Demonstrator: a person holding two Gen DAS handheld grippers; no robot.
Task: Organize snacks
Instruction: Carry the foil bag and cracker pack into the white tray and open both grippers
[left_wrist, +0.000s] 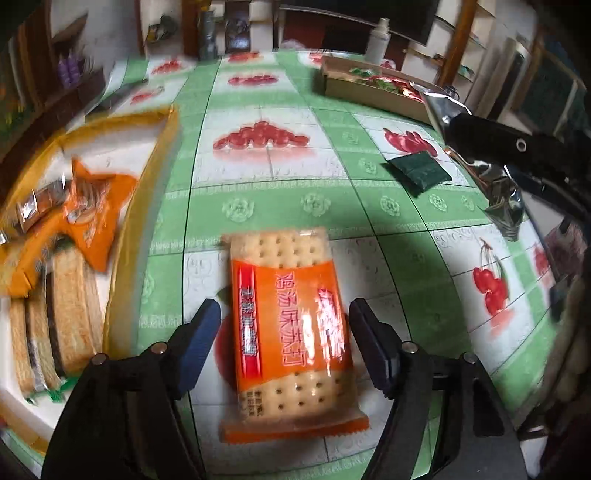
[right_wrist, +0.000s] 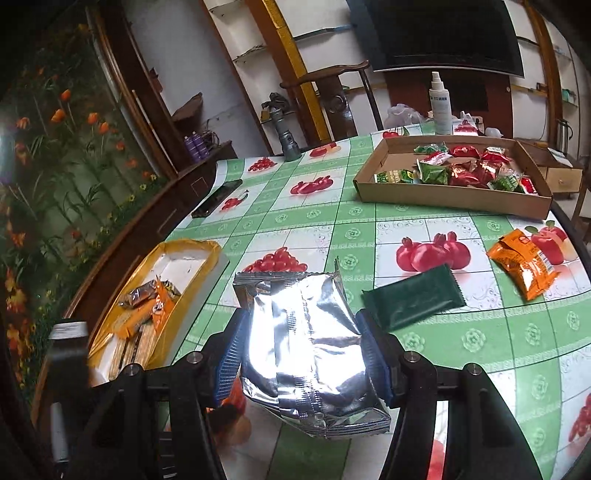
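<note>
Left hand-held gripper (left_wrist: 284, 343): jaws apart, straddling the orange cracker packet (left_wrist: 291, 332), which lies flat on the bench (left_wrist: 280, 192). Visible gap between each pad and the packet's long edges; nothing held. Packet sits just right of the yellow-rimmed tray (left_wrist: 122, 229), which already carries sandwich-biscuit bars and orange wrappers.

Right hand-held gripper (right_wrist: 301, 354): clamped across a silver foil bag (right_wrist: 306, 339), pads pressing both sides, bag lifted clear of the bench. Same bag and gripper visible at the right edge of the left wrist view.

Elsewhere on the bench: dark green packet (right_wrist: 413, 299) lying flat near the foil bag; orange snack bag (right_wrist: 522, 264) further right, near the edge; cardboard tray (right_wrist: 454, 199) at the far side, holding red and green packets.

Judged step: cracker packet about to be gripped for the yellow tray; foil bag in transit, destination not evident.

Risks:
- Cracker packet is wide and glossy; closing on the long edges could buckle the wrapper or crack the crackers if squeezed hard, or let it slide out if squeezed lightly.
- Jaws sit around the packet's middle, slightly toward its near half; far end may droop on lifting.
- Foil bag is puffy and slick; grip crumples the sides only, so it could slip downward during a quick swing.
- Two grippers close together; right one could clip the left during the pick.
- Yellow tray crowded at the near end; a dropped packet may land on the rim and tip out.
</note>
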